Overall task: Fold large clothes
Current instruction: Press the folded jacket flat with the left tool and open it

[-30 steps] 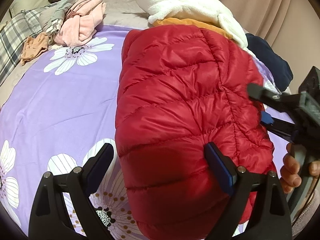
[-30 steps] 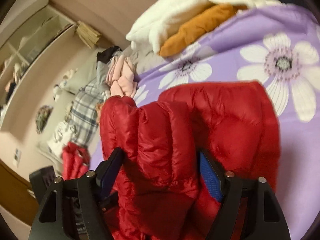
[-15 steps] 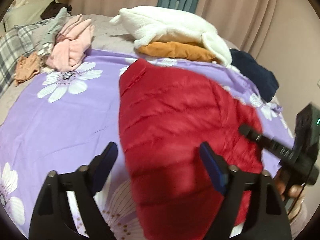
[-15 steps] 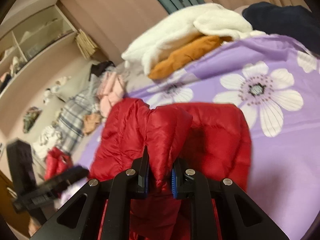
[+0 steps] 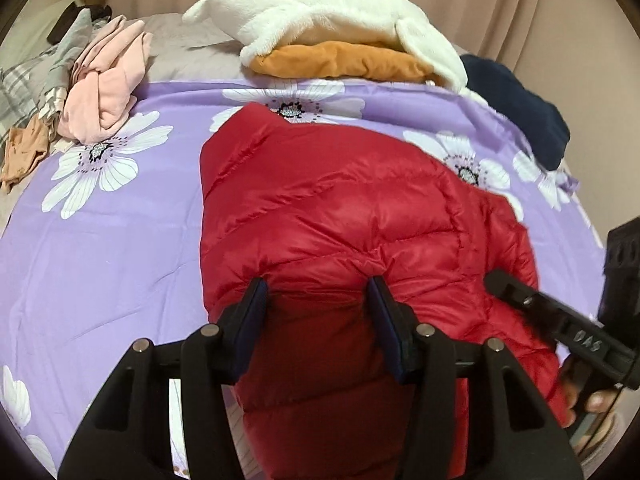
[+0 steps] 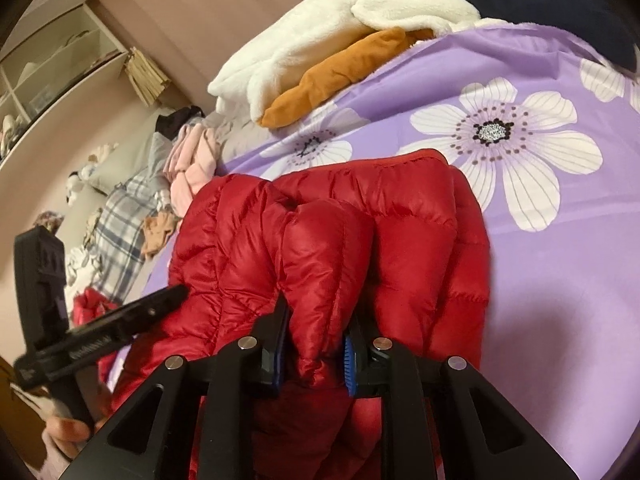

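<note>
A red quilted puffer jacket lies folded on a purple flowered bed sheet. My left gripper straddles the jacket's near edge. Its jaws are closing, and the pads press into the puffy fabric, which puckers at the right pad. In the right wrist view a raised fold of the jacket is pinched between the blue pads of my right gripper, whose jaws are opening slightly. The right gripper's finger reaches the jacket's right side, with a hand below it. The left gripper's finger shows at the jacket's left side.
A white fleece lies over an orange garment at the far side of the bed, with a navy garment to the right. Pink clothes and plaid fabric are piled far left. Wall shelves stand beyond the bed.
My left gripper's jaws narrowed from wide open onto the jacket's near edge. My right gripper shut on a fold of the jacket and keeps it pinched, a little lower.
</note>
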Tool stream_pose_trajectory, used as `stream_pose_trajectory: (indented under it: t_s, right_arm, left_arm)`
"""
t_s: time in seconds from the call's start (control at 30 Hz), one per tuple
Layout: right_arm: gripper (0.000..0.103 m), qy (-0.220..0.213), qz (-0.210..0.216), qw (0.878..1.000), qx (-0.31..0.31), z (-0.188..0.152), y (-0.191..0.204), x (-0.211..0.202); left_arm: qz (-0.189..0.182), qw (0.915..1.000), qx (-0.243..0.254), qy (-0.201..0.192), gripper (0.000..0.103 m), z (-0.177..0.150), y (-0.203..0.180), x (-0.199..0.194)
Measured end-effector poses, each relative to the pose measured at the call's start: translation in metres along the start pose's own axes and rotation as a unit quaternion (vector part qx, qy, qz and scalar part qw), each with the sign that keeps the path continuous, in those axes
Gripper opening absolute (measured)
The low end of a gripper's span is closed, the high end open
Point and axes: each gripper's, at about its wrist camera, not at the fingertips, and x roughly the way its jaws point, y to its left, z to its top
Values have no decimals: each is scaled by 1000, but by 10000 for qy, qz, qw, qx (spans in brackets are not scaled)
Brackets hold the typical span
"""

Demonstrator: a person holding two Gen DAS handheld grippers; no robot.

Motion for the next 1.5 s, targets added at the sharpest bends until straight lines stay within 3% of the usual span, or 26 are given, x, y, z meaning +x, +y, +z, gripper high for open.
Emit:
stream_pose_trajectory:
  t_s: [0.17, 0.3, 0.43, 0.6, 0.83, 1.03, 1.3, 1.5]
  right_arm:
    - [39, -161, -82, 9998, 121, 1, 8, -25]
    - [39, -403, -57, 9987, -293, -3, 27, -51]
    - [39, -266, 92, 9950, -957, -20, 52, -61]
    - [39, -24, -325, 9864, -1609, -42, 65, -49]
    - [39, 248, -674, 9815, -1777, -51, 52, -22]
    - [39, 301, -587, 9842, -1643, -50, 47, -21]
    - [39, 272, -531, 9866, -1521, -49, 47, -27]
    - [39, 324, -539, 9869, -1487, -48, 47, -27]
  left_arm:
    - [14, 10000, 1, 64, 52, -1, 3, 0]
    - [60, 10000, 27, 59, 52, -1, 1, 0]
    - [72, 10000, 11, 50, 52, -1, 1, 0]
    - [87, 10000, 30, 33, 52, -2, 1, 0]
    - [132, 9999, 99, 10, 52, -3, -1, 2]
    - [95, 9998, -145, 1, 53, -7, 2, -16]
    - [-54, 9999, -105, -33, 53, -49, -10, -62]
    - [-36, 9999, -24, 129, 53, -73, -12, -58]
